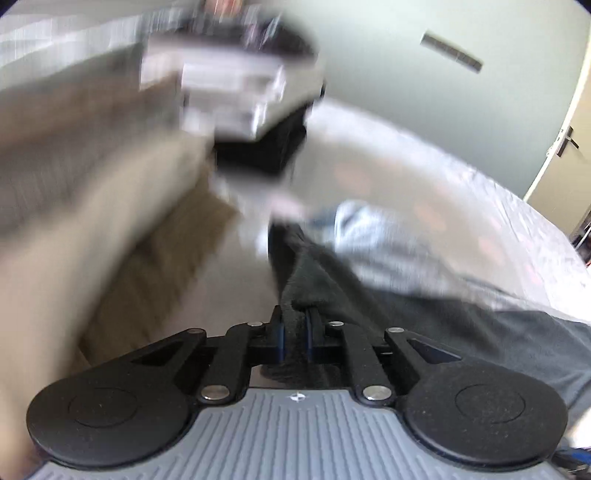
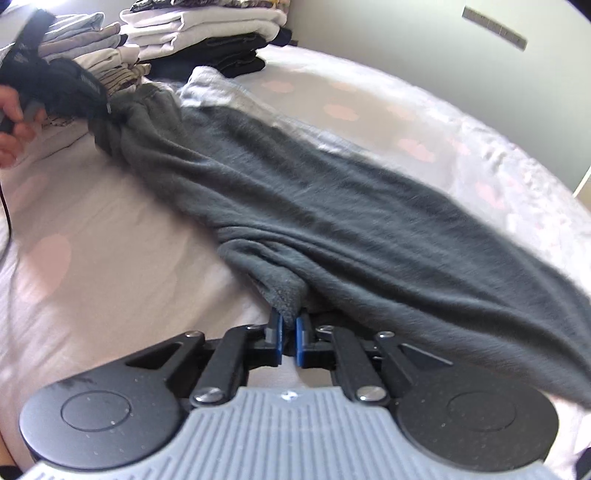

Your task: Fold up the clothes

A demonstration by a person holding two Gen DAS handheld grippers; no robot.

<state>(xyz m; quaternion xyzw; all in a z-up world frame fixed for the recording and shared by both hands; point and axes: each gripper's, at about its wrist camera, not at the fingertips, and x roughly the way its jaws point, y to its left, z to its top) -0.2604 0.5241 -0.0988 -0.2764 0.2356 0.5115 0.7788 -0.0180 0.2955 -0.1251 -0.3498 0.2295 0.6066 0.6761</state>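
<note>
A dark grey fleece garment lies stretched across the bed. My right gripper is shut on a bunched edge of it at the near end. My left gripper is shut on another edge of the same dark grey garment; that view is blurred. In the right wrist view the left gripper shows at the far left, held by a hand, pinching the garment's far end. A light grey garment lies under the dark one's far end.
Stacks of folded clothes stand at the head of the bed, blurred in the left wrist view. The white sheet with pink hearts covers the bed. A door with a handle is at the right.
</note>
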